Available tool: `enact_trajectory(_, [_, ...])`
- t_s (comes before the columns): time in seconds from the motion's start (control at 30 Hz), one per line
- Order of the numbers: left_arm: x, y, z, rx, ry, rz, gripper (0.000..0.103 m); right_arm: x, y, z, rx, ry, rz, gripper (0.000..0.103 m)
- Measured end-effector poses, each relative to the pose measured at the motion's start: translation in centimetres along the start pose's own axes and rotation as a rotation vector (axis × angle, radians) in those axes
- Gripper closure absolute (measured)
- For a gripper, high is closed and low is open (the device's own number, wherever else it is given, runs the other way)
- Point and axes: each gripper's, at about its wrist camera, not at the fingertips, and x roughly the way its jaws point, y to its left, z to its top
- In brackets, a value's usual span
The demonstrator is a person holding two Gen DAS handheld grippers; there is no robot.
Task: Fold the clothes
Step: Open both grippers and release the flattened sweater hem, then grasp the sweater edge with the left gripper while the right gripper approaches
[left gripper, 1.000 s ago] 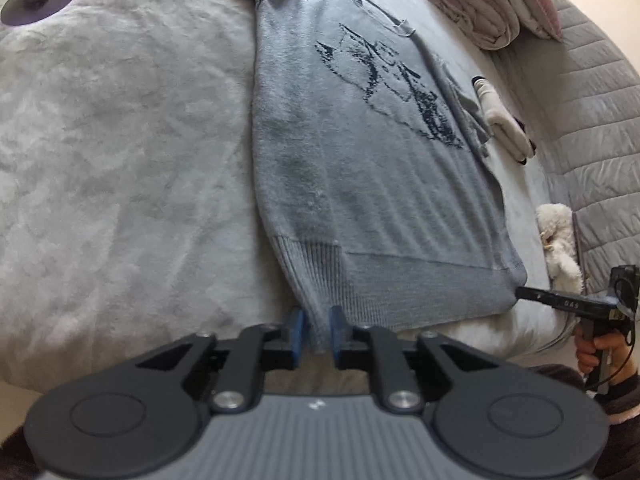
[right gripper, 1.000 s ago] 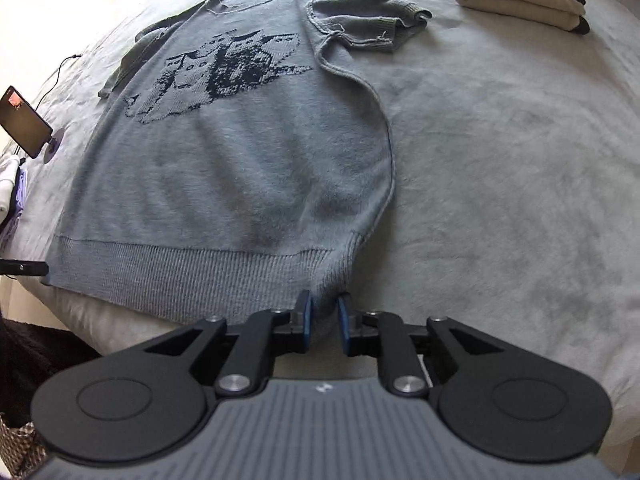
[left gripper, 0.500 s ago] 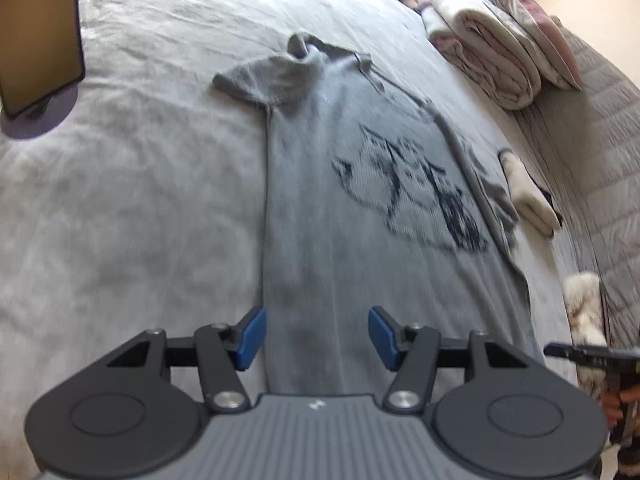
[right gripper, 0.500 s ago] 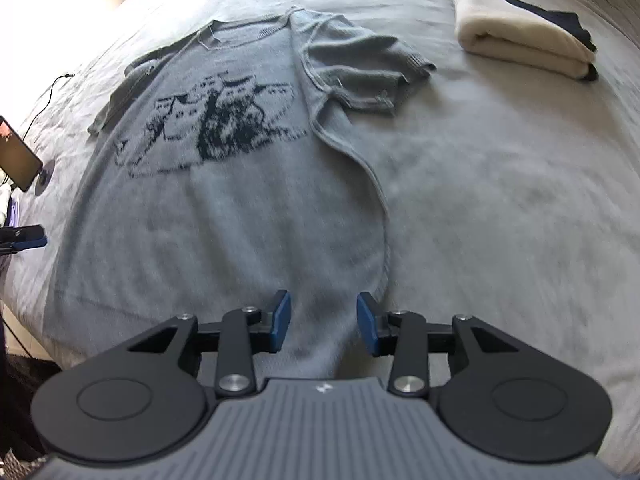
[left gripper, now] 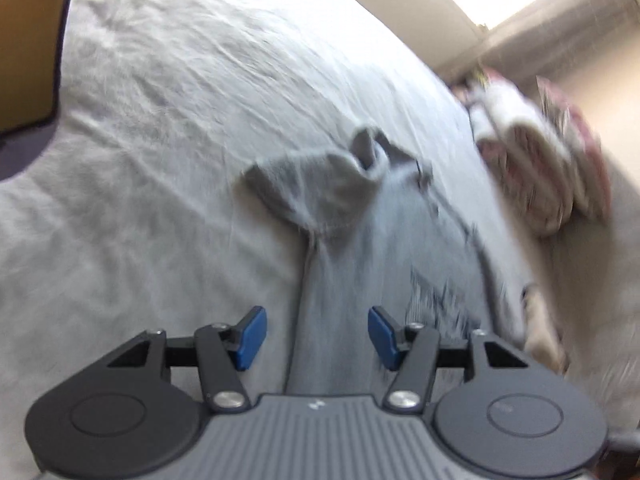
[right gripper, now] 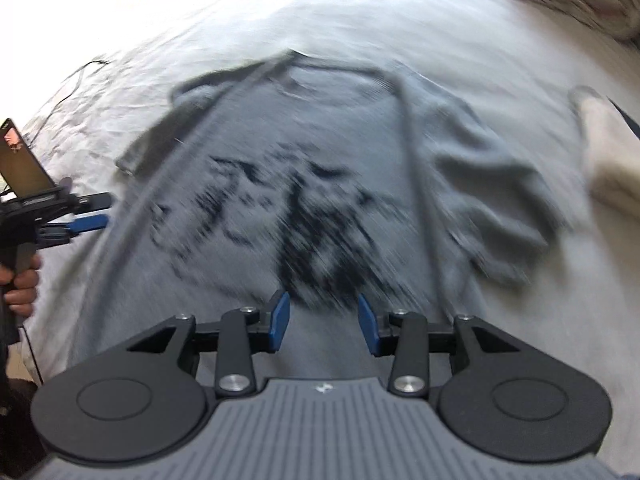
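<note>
A grey knitted sweater (right gripper: 248,280) with a dark printed picture lies flat on the bed, collar at the far end. In the left wrist view its left side edge and crumpled short sleeve (left gripper: 312,188) lie ahead of my left gripper (left gripper: 316,336). That gripper is open and hovers over the sweater's edge with nothing between its blue pads. My right gripper (right gripper: 323,322) is open too, above the lower edge of the print. The right sleeve (right gripper: 492,184) lies bunched to its right. The left gripper (right gripper: 100,211) also shows at the sweater's left side, held by a hand (right gripper: 20,284).
A pale grey bedspread (left gripper: 160,160) covers the bed. A phone on a stand (right gripper: 20,160) sits at the left edge. Folded pink and white blankets (left gripper: 540,152) lie at the far right. A folded cream garment (right gripper: 608,148) lies right of the sweater.
Both grippers have let go of the sweater's bottom hem and opened. They have travelled up over the sweater toward the sleeves and collar. The views are now blurred by motion.
</note>
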Motion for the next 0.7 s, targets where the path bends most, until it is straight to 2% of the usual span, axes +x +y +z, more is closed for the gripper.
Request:
enact_trajectory(0.2, [1.8,1.3,1.4,-0.102,-0.103,-0.051,0.053,3.5,3.8,5.6,-0.072,-0.023,0.096,0.061])
enact_trajectory(0.3, [2.4,1.2,2.4,-0.15,-0.113,-0.034,0.058,5.5,5.6,8.3,-0.096,-0.025,0.138,0.061])
enact_trajectory(0.4, [2.7,0.7,3.4,-0.156,-0.16,-0.005,0.06,7.4,7.1,10.8,-0.096,-0.039,0.18,0.061])
enact_trajectory(0.43, [2.9,0.6,3.7,-0.157,-0.181,0.005,0.067,7.8,7.6,11.6,-0.092,-0.048,0.201,0.061])
enact_trajectory(0.47, [3.0,0.6,3.8,-0.156,-0.195,0.01,0.072,8.2,8.1,12.3,-0.087,-0.057,0.222,0.061])
enact_trajectory(0.53, [3.3,0.7,3.8,-0.144,-0.215,-0.005,0.096,9.1,9.0,13.8,-0.077,-0.075,0.264,0.061])
enact_trajectory(0.63, [3.3,0.4,3.6,-0.083,-0.24,-0.057,0.098,10.1,10.3,15.7,-0.062,-0.098,0.317,0.061])
enact_trajectory(0.7, [3.1,-0.8,3.6,0.0,-0.251,-0.097,0.098,10.7,11.0,16.5,-0.052,-0.108,0.341,0.061])
